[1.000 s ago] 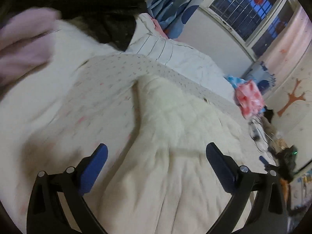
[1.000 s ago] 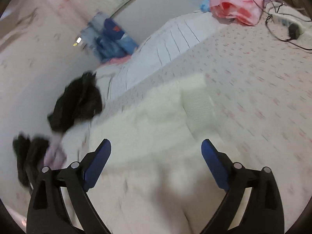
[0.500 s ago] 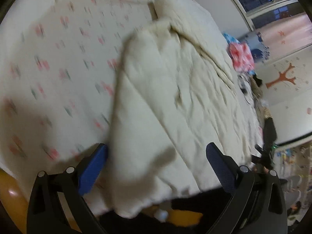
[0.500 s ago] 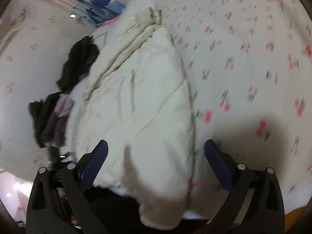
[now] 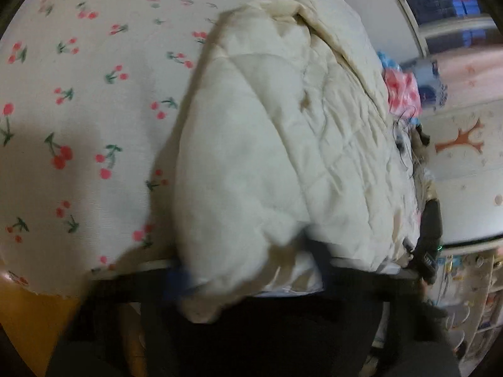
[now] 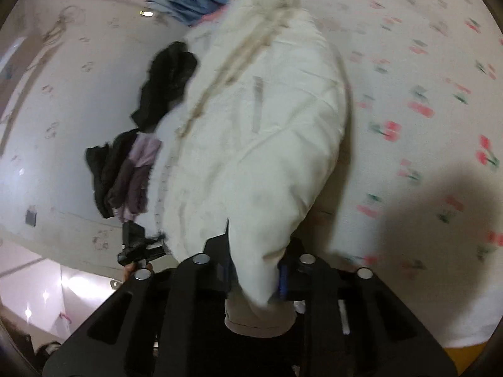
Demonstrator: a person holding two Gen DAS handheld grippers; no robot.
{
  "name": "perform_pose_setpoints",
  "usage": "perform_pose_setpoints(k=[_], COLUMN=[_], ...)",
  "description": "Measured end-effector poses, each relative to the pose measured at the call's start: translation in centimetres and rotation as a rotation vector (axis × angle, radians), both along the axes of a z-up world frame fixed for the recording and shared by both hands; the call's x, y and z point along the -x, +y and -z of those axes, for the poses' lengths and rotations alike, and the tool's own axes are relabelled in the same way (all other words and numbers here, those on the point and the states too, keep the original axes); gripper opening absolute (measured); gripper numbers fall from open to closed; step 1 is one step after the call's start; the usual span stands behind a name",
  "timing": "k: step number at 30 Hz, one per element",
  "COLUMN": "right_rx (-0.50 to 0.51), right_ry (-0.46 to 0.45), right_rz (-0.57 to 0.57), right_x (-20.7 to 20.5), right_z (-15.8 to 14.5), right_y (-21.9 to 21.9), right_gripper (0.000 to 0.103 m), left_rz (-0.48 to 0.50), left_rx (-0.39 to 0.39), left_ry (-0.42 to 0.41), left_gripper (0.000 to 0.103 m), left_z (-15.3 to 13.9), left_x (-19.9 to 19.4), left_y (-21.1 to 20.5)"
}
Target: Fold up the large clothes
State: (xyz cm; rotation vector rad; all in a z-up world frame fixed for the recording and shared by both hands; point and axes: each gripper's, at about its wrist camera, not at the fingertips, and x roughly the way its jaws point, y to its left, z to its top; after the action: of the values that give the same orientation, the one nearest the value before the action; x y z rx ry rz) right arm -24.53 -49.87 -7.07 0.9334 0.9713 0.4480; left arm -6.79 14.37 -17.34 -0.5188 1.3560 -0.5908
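**Fold barely begun: coat gripped at the near edge**

The bed (image 5: 78,100) carries the cream coat (image 5: 283,144), lying lengthwise with its near end hanging over the edge. It looks bulky and unfolded, so the folds remain ahead. The right hand-held gripper (image 6: 253,275) is clamped on the coat's near end; the left hand-held gripper (image 5: 248,275), blurred, appears closed on it too

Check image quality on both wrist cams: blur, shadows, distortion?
Left wrist: the left gripper is motion-smeared, its fingers barely readable; the cream jacket is fairly sharp. Right wrist: the cherry-print sheet is blurred, with a dark shadow at lower right; the right gripper is crisp. Both show strong fisheye vignetting.
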Motion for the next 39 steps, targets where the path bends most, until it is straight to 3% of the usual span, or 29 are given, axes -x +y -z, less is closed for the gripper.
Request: perform_pose_setpoints(k=[1,8,11,15,17,19,20,22,23,25,26,27,30,33,36,38,39], right_rx=[-0.018,-0.142,-0.174,-0.164,-0.12,-0.011,0.045,0.119,0.119,0.127,0.139,0.159,0.247,0.307,0.379,0.444,0.478], right_ry=[-0.034,-0.297,-0.359,-0.37,-0.315,-0.197,-0.122,0.019,0.016,-0.043,-0.084,-0.14,-0.23,-0.242,-0.255,-0.212,-0.133], right_rz=[0.01,0.062,0.054,0.036,-0.008,-0.051,-0.049,0.036,0.102,0.183,0.203,0.205,0.143,0.127,0.135,0.142,0.159], right_x=[-0.1,-1.0,0.6,4.3,6.3,8.5,9.2,10.5,10.8,10.0,8.9,6.7,-2.8,-11.8,-19.7,-23.8,-25.5], right_z=[-0.8,-10.3,-13.3,-14.8,-14.0,-11.6,-10.2,-7.6,-7.6,-8.9,-10.0,-11.3,-13.8,-13.6,-11.8,-9.2,-7.1], right_y=[0.2,0.8,0.5,-0.5,-0.8,-1.4,-1.9,-4.6,-6.2,-7.8,-8.1,-7.9,-5.0,-2.2,0.9,1.7,1.5], right_gripper=[0.017,0.013,0.013,0.013,0.015,0.02,0.027,0.028,0.031,0.048,0.056,0.063,0.067,0.067,0.067,0.067,0.067], left_rz=[-0.005,-0.006,-0.002,0.004,0.03,0.12,0.159,0.127,0.088,-0.003,-0.017,-0.024,-0.022,0.029,0.015,-0.027,-0.036], left_rx=[0.034,0.178,0.242,0.282,0.25,0.148,0.054,-0.092,-0.132,-0.141,-0.127,-0.115,-0.072,0.026,0.106,0.078,0.059], left_ry=[0.008,-0.146,-0.207,-0.241,-0.23,-0.188,-0.144,-0.071,-0.047,-0.101,-0.131,-0.174,-0.337,-0.417,-0.424,-0.419,-0.396], left_gripper=[0.021,0.016,0.016,0.016,0.016,0.022,0.028,0.028,0.028,0.029,0.031,0.041,0.064,0.064,0.064,0.065,0.065], left_z=[-0.6,-10.2,-14.2,-16.9,-16.6,-14.5,-12.5,-9.9,-9.2,-10.7,-11.6,-12.7,-15.9,-15.7,-13.9,-11.5,-10.0], left_x=[0.1,0.2,1.5,3.9,5.7,7.4,8.1,8.3,8.1,6.9,6.2,5.1,0.5,-6.1,-11.6,-15.5,-17.1], left_y=[-0.1,-0.3,0.7,3.2,4.3,5.2,5.6,7.5,8.9,11.0,11.1,10.6,5.6,-1.9,-7.7,-11.0,-12.1])
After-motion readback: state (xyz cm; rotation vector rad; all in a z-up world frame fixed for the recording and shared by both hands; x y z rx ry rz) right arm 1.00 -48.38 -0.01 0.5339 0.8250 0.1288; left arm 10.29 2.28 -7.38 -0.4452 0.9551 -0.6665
